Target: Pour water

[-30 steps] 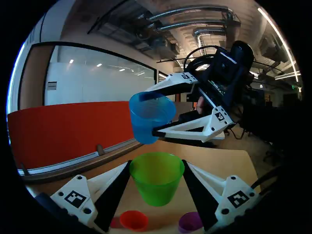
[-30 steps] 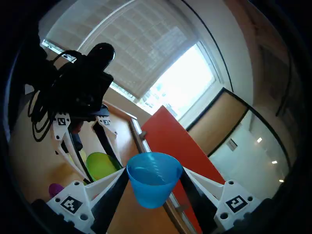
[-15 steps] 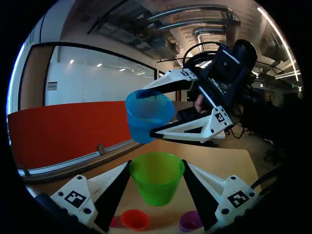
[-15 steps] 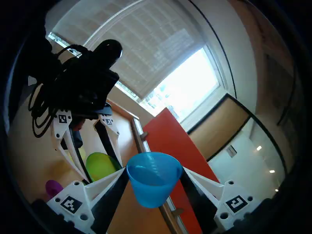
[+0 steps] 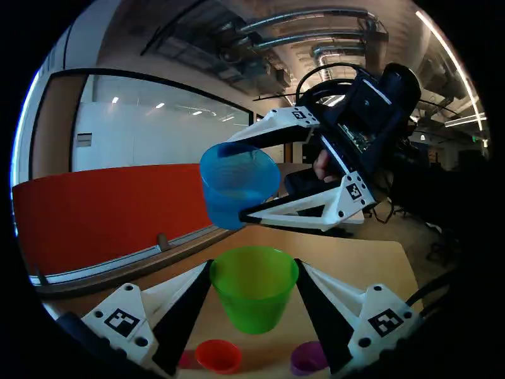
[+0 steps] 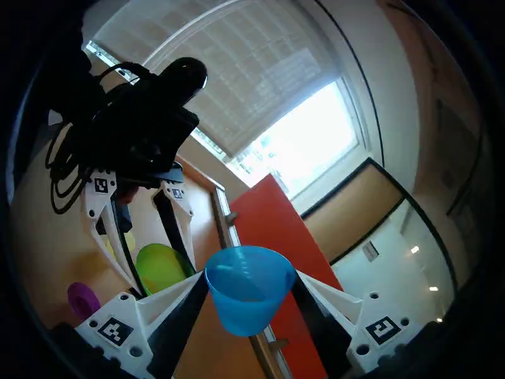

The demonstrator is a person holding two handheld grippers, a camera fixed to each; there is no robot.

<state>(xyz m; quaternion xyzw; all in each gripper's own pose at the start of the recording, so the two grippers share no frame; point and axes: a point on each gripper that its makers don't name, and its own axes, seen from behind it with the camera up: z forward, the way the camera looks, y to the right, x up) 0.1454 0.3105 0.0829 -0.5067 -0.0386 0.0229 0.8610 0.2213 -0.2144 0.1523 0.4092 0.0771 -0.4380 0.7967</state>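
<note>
In the left gripper view my left gripper [image 5: 252,297] is shut on a green cup [image 5: 254,287], held upright above the wooden table [image 5: 353,259]. Above it hangs a blue cup [image 5: 237,183], tilted with its mouth turned toward the camera, held by my right gripper [image 5: 243,183]. In the right gripper view the right gripper [image 6: 249,297] is shut on the blue cup [image 6: 249,287], which holds a little water. The green cup [image 6: 158,268] shows lower left, between the left gripper's fingers [image 6: 110,237].
A red panel [image 5: 107,208] and a glass wall stand behind the table's far edge. On the table lie an orange cup [image 5: 218,355] and a purple cup [image 5: 308,358]. A hand [image 5: 322,165] holds the right gripper. A bright window [image 6: 303,145] shows in the right gripper view.
The right gripper has rolled the blue cup further over, and it has drifted slightly left and up above the green cup. The left gripper and green cup have held still.
</note>
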